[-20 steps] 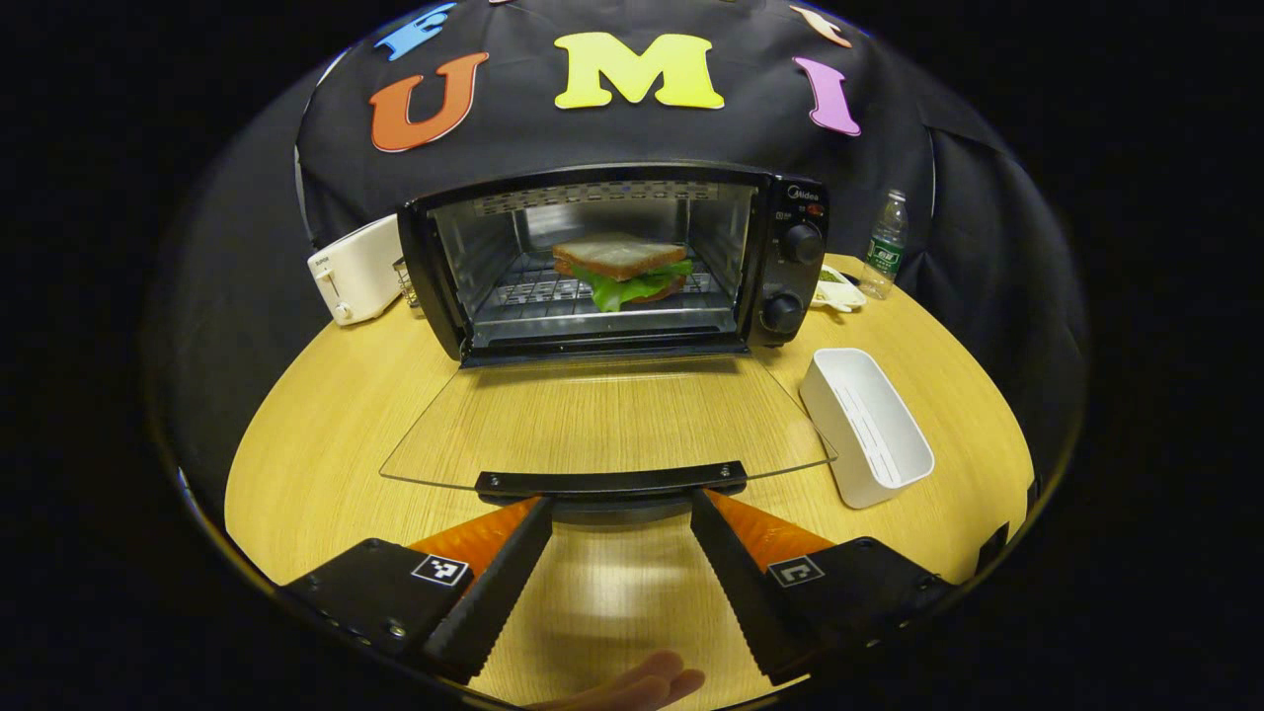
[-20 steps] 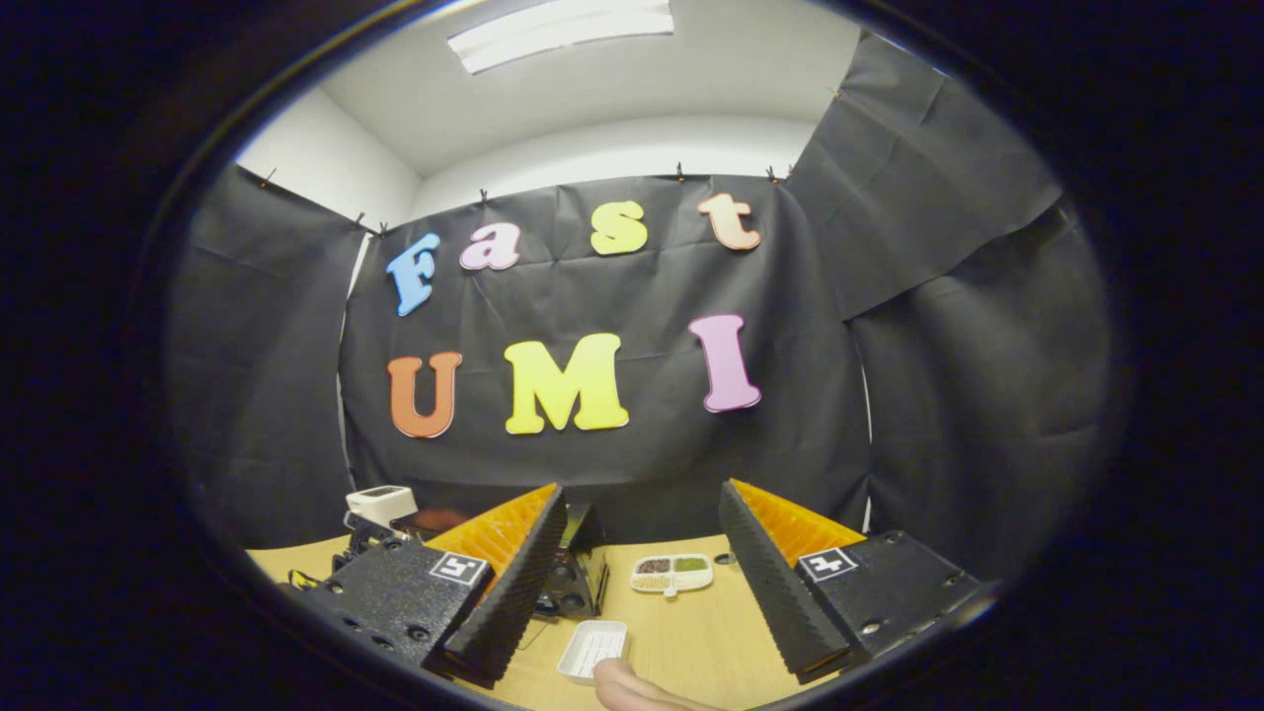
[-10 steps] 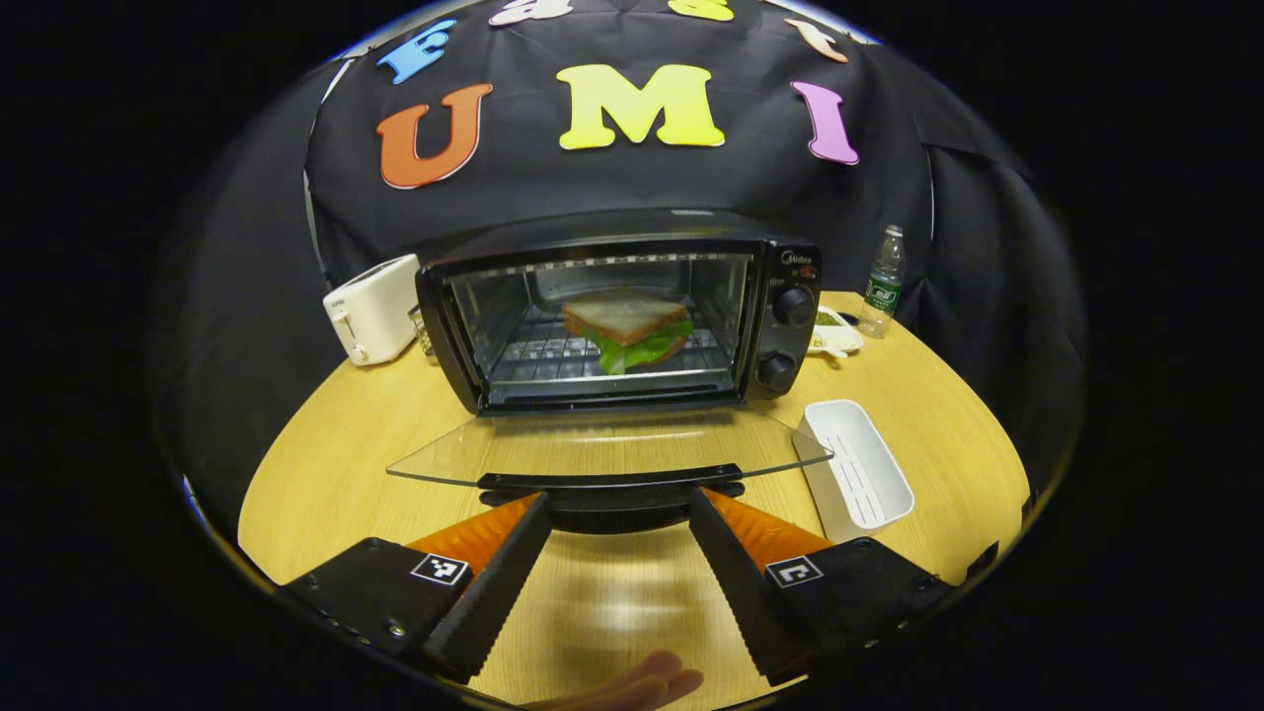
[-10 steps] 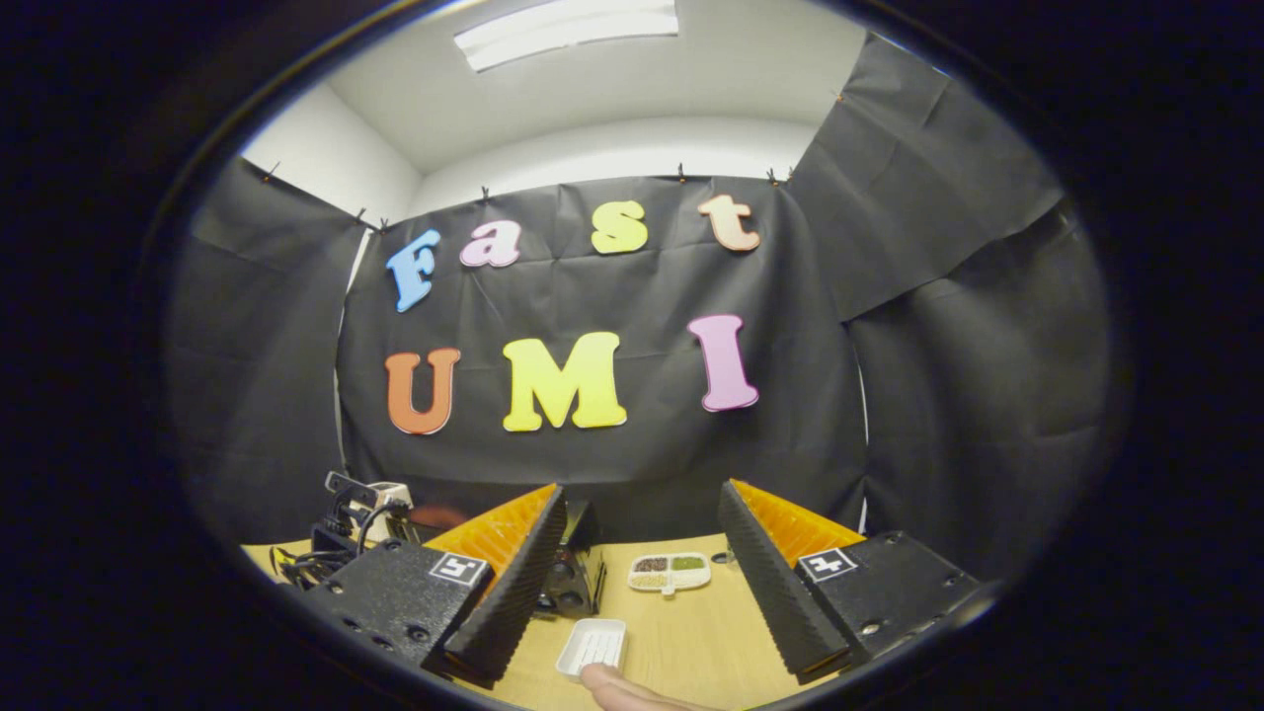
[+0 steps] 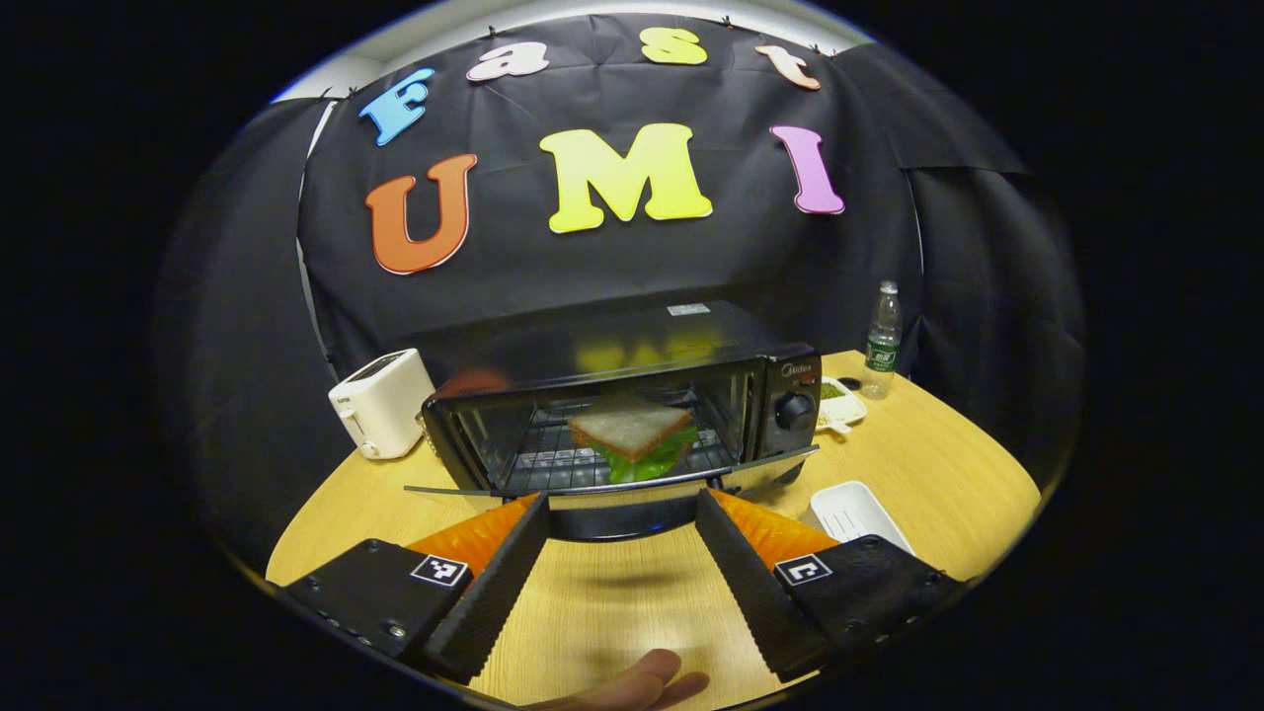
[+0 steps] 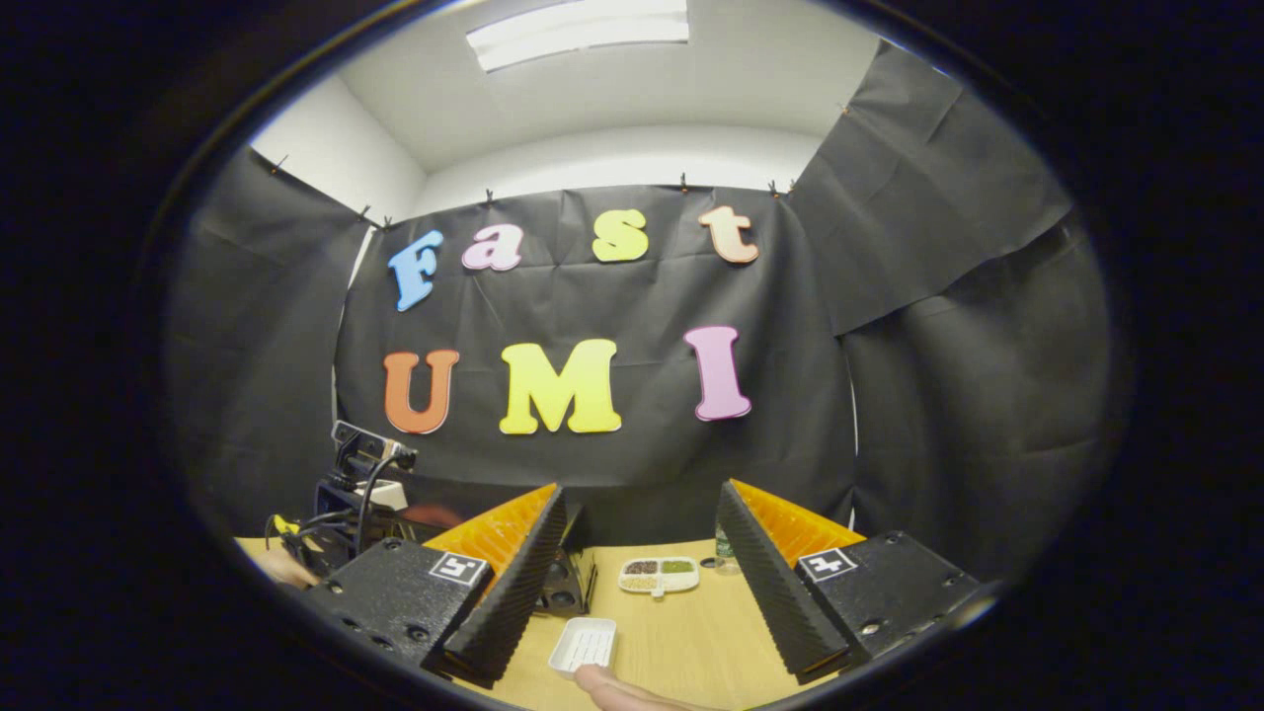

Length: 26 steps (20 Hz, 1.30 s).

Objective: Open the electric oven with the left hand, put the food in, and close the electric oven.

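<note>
Oven (image 5: 632, 395) logo too small to read (bottle (image 5: 882, 341) label likewise). Left gripper (image 5: 620, 518) fingers apart, flanking the door handle (image 5: 622, 515); contact unclear. Door partly raised, sandwich (image 5: 632, 436) on rack. Right gripper (image 6: 637, 553) spread wide, empty.

The right hand-held gripper (image 6: 637, 568) was held with fingers spread above the surface (image 6: 691, 642); a white tray (image 6: 585, 645) was seen at lower centre.

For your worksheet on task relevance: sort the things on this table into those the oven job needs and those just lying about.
Needed: electric oven, its glass door, sandwich, left gripper.

Lying about: toaster, water bottle, white tray, divided dish.
</note>
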### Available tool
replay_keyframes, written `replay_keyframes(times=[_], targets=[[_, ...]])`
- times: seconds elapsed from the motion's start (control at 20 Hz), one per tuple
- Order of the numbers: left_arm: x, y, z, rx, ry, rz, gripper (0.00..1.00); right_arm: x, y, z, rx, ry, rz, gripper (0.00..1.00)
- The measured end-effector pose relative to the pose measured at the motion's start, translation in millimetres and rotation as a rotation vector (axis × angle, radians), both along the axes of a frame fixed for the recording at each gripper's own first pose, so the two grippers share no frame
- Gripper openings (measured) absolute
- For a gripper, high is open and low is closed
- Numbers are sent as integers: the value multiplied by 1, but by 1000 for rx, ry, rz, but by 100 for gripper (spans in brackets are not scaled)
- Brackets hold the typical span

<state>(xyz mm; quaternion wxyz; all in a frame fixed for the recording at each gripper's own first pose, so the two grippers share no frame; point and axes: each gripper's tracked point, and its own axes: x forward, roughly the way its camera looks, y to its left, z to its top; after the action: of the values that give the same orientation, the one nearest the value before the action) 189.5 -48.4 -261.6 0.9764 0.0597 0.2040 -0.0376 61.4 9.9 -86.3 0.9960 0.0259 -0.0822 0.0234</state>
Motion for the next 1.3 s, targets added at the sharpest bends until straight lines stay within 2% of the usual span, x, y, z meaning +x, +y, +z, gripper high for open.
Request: replay_keyframes(times=[0.25, 0.35, 0.45, 0.55, 0.6, 0.9, 1.05, 1.1, 1.15, 1.2, 1.25, 1.3], targets=[[26, 5, 18, -84, -119, -19, 97, -14, -11, 2, 14, 17, -27, 92], [13, 13, 15, -90, -92, -1, 96, -23, -10, 5, 24, 20, -23, 92], [-3, 14, 29, -107, -126, -3, 96, -32, -11, 6, 32, 21, -22, 92], [-24, 15, 47, -114, -167, -2, 96, -43, -10, 5, 42, 25, -20, 92], [-36, 19, 57, -108, -192, 7, 96, -49, -9, 5, 45, 31, -16, 99], [-119, 28, 129, -135, -332, 47, 95, -83, -8, 15, 29, 24, -19, 99], [-166, 38, 151, -112, -362, 88, 95, -103, -14, 14, 9, 35, -42, 99], [-180, 34, 158, -123, -363, 75, 96, -111, -15, 14, -1, 42, -43, 99], [-196, 29, 165, -130, -365, 65, 94, -118, -16, 14, -3, 42, -44, 99], [-211, 30, 174, -128, -374, 71, 83, -126, -19, 17, 3, 37, -47, 99], [-225, 35, 184, -122, -383, 84, 93, -133, -21, 19, 6, 37, -51, 99], [-237, 37, 189, -119, -391, 90, 83, -140, -21, 19, 4, 37, -51, 99]])
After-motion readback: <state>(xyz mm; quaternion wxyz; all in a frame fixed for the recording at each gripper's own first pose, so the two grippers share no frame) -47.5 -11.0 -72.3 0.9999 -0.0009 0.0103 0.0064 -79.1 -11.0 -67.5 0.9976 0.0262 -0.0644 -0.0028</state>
